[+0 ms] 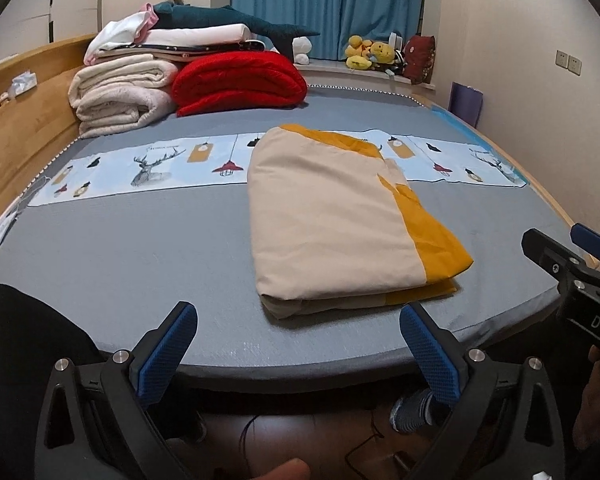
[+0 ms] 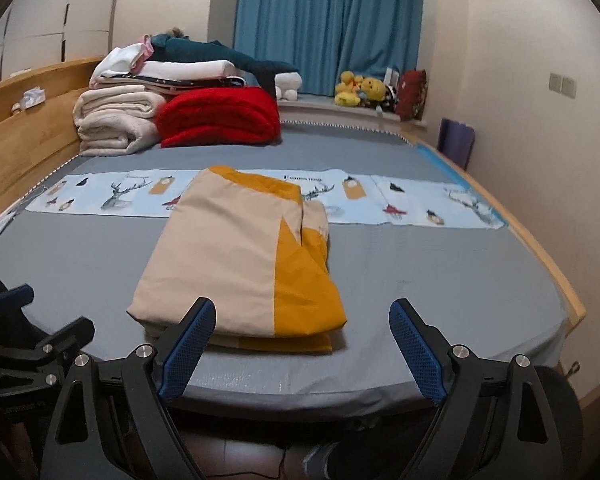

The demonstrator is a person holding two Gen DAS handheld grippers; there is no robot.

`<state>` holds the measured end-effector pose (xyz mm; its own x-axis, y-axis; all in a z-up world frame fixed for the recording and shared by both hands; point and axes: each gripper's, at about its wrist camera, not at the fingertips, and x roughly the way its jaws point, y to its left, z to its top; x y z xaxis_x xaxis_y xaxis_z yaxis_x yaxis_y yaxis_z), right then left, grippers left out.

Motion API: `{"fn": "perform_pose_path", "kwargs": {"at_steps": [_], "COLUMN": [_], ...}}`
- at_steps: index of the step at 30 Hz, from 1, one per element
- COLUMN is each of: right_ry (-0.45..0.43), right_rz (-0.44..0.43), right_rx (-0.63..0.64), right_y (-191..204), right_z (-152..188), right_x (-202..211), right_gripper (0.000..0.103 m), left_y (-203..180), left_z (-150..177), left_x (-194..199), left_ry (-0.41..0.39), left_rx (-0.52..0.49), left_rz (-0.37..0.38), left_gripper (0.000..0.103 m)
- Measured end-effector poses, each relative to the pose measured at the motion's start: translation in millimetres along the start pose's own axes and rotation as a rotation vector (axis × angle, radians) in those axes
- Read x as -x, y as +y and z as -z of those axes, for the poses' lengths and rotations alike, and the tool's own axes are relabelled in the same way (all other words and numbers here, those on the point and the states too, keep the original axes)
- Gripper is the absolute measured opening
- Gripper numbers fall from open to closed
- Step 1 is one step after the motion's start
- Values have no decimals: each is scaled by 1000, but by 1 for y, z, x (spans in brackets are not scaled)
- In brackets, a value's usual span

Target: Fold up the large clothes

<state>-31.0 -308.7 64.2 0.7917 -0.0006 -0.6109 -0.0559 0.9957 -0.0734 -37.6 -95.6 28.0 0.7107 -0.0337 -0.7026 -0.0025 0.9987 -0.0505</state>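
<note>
A beige and mustard-yellow cloth [image 1: 332, 220] lies folded into a thick rectangle on the grey bed [image 1: 140, 248]; it also shows in the right wrist view [image 2: 236, 256]. My left gripper [image 1: 298, 316] is open and empty, held at the bed's near edge just short of the cloth. My right gripper [image 2: 302, 312] is open and empty at the near edge, its left finger in front of the cloth's near end. The right gripper shows at the right edge of the left wrist view [image 1: 572, 256], and the left gripper at the left edge of the right wrist view [image 2: 28, 320].
A patterned blue strip [image 1: 148, 168] runs across the bed under the cloth's far end. Folded cream blankets [image 1: 120, 92], a red blanket [image 1: 240, 80] and stacked linens sit at the far left. Plush toys [image 1: 372, 54] line the window sill. A wooden bed frame [image 1: 24, 128] borders the left.
</note>
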Motion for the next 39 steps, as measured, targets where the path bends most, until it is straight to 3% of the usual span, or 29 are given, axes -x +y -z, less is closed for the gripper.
{"fn": "perform_pose_path", "kwargs": {"at_steps": [39], "right_ry": [6], "right_rz": [-11], "right_rx": [44], "right_y": [4], "right_z": [3], "right_x": [-5], "right_gripper": [89], "left_y": [4], "left_z": [-1], "left_x": [0], "left_ry": [7], "left_rx": [19], "left_rz": [0], "left_gripper": [101]}}
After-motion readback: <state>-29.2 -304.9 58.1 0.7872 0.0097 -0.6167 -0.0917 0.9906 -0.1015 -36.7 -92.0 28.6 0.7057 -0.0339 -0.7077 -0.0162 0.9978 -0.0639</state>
